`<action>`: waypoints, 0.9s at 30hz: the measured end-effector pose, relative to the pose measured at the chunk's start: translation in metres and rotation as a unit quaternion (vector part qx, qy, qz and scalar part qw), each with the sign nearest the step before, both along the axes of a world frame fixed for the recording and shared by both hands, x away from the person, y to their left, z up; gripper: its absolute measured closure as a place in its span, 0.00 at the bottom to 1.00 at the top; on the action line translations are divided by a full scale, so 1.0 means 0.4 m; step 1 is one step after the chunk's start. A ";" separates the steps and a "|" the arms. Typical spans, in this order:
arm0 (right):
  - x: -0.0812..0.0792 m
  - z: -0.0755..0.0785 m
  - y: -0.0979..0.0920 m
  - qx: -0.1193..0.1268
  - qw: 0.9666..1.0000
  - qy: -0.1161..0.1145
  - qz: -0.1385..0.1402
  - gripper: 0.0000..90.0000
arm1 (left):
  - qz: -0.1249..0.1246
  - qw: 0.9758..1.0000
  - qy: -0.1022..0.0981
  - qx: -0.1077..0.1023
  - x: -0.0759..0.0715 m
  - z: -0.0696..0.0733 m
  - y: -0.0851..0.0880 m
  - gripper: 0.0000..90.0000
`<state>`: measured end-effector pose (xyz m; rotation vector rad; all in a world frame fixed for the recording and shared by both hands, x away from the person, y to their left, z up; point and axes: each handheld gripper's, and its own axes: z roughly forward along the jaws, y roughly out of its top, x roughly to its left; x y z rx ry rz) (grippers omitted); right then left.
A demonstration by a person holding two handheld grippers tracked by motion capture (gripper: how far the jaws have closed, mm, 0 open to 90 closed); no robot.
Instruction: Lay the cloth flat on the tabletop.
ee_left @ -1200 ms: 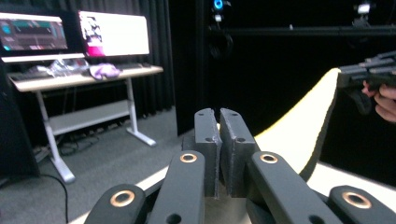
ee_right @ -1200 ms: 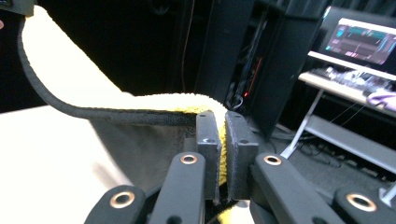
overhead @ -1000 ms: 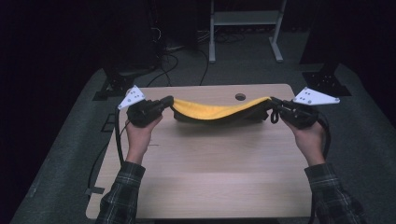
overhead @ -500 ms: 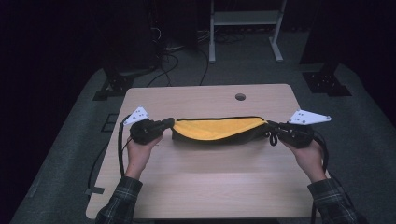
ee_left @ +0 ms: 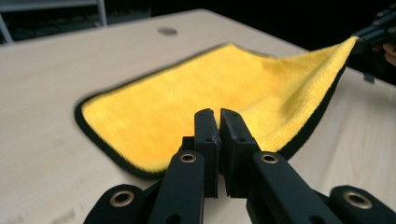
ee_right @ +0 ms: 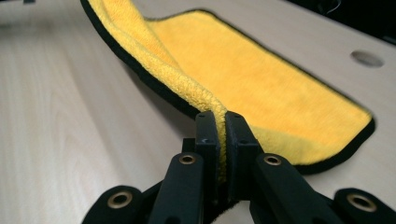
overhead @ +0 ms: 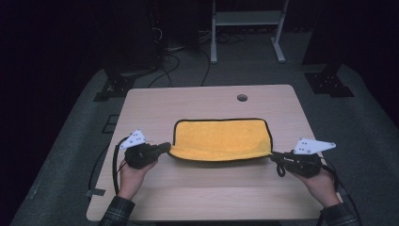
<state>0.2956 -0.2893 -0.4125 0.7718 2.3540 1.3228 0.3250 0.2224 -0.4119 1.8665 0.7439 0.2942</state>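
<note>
- Left gripper (overhead: 162,149) and right gripper (overhead: 277,159): jaws clamped on the near corners of the yellow microfibre cloth (overhead: 221,139), keeping its front edge taut.
- Cloth's far half lies flat mid-table (overhead: 197,101), probably spread for folding.

Both forearms reach in low and wide apart. The left gripper (overhead: 160,149) points inward toward the right, jaws pinched together. The right gripper (overhead: 277,159) points inward toward the left, jaws likewise clamped, each held in a hand.
</note>
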 end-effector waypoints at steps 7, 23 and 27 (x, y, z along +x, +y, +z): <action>-0.049 -0.061 0.001 -0.024 0.998 0.045 0.022 0.93 | 0.000 0.999 0.037 0.033 -0.046 -0.044 0.005 0.95; -0.067 -0.116 0.020 -0.088 0.991 0.088 0.052 0.91 | -0.017 0.990 0.104 0.095 -0.097 -0.109 -0.011 0.95; -0.069 -0.122 0.022 -0.095 0.989 0.097 0.054 0.89 | -0.017 0.988 0.115 0.101 -0.114 -0.115 -0.006 0.95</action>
